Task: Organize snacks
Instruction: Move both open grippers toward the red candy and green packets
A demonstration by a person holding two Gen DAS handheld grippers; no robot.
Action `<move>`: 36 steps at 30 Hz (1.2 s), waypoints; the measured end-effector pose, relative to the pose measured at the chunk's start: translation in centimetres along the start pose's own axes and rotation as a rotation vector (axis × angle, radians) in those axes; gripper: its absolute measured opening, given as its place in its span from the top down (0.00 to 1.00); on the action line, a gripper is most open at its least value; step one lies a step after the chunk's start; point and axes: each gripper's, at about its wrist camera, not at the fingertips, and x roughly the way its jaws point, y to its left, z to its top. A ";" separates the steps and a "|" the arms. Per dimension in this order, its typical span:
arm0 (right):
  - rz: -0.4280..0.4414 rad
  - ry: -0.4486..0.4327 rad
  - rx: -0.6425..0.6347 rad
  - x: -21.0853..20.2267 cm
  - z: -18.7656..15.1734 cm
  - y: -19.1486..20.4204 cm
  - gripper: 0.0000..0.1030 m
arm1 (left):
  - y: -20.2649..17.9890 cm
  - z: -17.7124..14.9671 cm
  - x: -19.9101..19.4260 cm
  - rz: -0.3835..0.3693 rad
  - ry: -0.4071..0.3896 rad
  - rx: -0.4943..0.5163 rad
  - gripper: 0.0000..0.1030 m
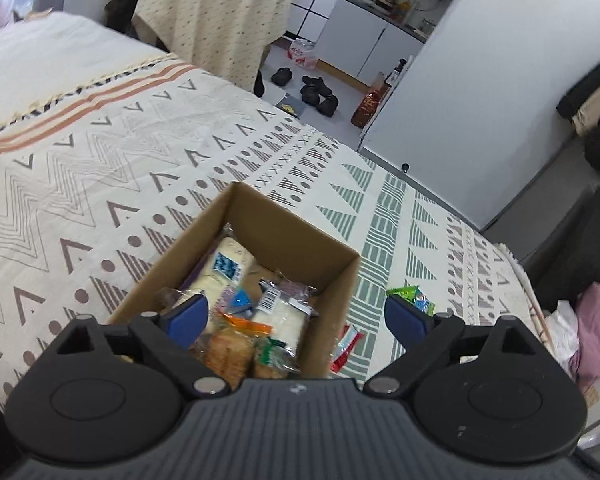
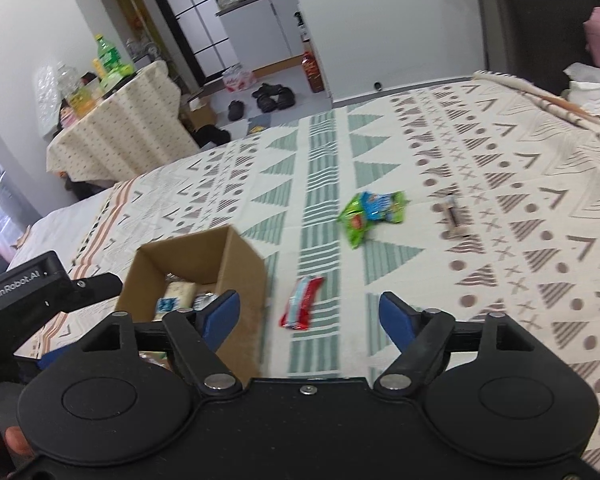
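A brown cardboard box (image 1: 300, 236) sits on the patterned bedspread and holds several wrapped snacks (image 1: 236, 312). My left gripper (image 1: 296, 316) is open and empty, hovering over the box's near right corner. The box also shows in the right wrist view (image 2: 236, 256), at the left. My right gripper (image 2: 308, 316) is open and empty above the bedspread, just right of the box. A red snack packet (image 2: 302, 302) lies between its fingers, lower down on the cloth. A green snack bag (image 2: 370, 212) and a small clear-wrapped bar (image 2: 454, 218) lie farther off. The red packet (image 1: 346, 346) and green bag (image 1: 412, 298) show right of the box.
The bed's patterned cover (image 2: 500, 160) stretches to the right. A cloth-covered table (image 2: 116, 136) with bottles stands beyond the bed on the left. Shoes (image 2: 274, 98) lie on the floor by white cabinets. Pink cloth (image 1: 596, 324) lies at the bed's right edge.
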 end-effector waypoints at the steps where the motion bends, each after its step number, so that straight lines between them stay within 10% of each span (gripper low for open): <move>1: -0.005 -0.004 0.004 -0.1 0.1 -0.5 0.25 | -0.4 -0.2 0.1 -0.001 0.001 0.010 0.08; 27: -0.015 -0.036 0.129 0.6 1.6 -12.0 0.18 | -10.0 -5.2 4.5 -0.008 -0.011 0.283 0.09; 36: -0.002 -0.008 0.151 3.9 1.9 -14.9 0.30 | -11.7 -6.2 7.9 -0.033 0.019 0.303 0.11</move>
